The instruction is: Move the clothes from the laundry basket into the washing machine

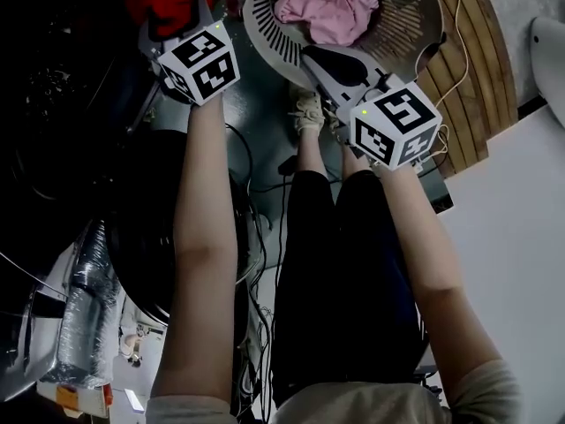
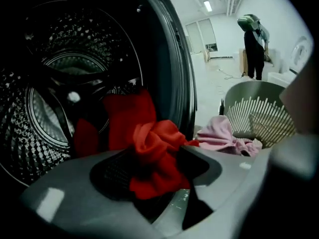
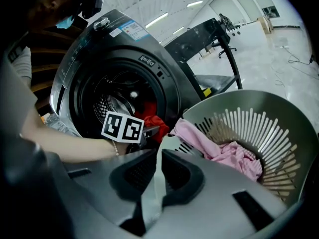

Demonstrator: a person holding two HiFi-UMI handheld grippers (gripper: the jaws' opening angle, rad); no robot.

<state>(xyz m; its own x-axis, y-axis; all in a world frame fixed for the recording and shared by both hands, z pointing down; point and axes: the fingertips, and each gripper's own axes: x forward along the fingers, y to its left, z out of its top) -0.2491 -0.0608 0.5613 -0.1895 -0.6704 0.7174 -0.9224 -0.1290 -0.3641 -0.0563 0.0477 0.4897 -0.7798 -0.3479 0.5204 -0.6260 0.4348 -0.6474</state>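
A red garment (image 2: pixel 149 146) at the drum (image 2: pixel 47 113)
Fingers (image 2: pixel 107 172) of the left gripper (image 2: pixel 157 173) stand wide, garment bunched shapeless between; right gripper (image 3: pixel 157 177) fingers (image 3: pixel 188 176) pinch the laundry basket (image 3: pixel 259 103) rim.

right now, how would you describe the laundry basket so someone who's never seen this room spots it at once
Find the dark front-loading washing machine; just beside its open mouth sits a round grey-green laundry basket. Pink clothes lie in it and the right gripper is shut on its rim. Unlike everything around it, its wall is cut into long upright slots.
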